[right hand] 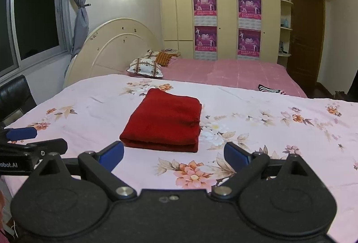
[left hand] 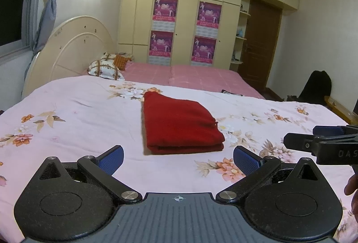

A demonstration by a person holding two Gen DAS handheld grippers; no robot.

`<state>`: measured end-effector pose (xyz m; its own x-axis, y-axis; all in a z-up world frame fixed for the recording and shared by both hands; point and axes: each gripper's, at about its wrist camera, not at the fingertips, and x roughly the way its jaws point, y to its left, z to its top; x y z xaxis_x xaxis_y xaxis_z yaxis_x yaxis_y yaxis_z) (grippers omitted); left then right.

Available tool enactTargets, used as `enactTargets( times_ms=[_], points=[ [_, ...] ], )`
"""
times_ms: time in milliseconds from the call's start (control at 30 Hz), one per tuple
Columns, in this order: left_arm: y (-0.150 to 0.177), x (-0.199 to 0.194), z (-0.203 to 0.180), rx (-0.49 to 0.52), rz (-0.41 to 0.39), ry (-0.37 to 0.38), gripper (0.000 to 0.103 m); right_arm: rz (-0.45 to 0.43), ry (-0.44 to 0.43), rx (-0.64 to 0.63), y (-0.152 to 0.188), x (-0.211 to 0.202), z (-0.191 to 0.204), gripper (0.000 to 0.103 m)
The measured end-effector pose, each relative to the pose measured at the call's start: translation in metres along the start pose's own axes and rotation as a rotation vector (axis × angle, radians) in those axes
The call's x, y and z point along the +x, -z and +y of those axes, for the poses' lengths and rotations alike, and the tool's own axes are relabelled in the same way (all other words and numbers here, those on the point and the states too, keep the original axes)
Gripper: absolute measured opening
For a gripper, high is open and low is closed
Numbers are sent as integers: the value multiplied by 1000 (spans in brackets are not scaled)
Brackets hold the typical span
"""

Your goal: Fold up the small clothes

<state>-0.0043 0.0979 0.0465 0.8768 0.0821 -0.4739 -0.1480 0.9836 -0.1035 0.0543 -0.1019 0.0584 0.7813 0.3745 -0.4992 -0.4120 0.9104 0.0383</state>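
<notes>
Left wrist view: red garment [left hand: 179, 124], folded to a compact rectangle, lies mid-bed on the floral sheet [left hand: 78, 113], straight ahead of the left gripper [left hand: 178, 159], jaws spread wide and empty. Its long axis runs away toward the headboard [left hand: 73, 50].

Right wrist view: right gripper [right hand: 174, 154], equally wide and empty, near-edge fold directly ahead; neither gripper is clearly nearer.

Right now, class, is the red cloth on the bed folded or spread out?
Folded. The red cloth lies as a compact rectangle on the floral bedsheet, with stacked layers showing along its near edge.
</notes>
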Motion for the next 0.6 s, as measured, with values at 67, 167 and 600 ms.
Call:
enactTargets(
  times_ms=[67,167,600],
  points=[
    [0,0,0,-1,1,-1,103,4,1,0,1,1,-1,96],
    [0,0,0,1,4,0,103,6,0,0,2,1,-1,96],
    [-2,0,0,5,0,2,103,3,3,3,3,2,-4,96]
  ],
)
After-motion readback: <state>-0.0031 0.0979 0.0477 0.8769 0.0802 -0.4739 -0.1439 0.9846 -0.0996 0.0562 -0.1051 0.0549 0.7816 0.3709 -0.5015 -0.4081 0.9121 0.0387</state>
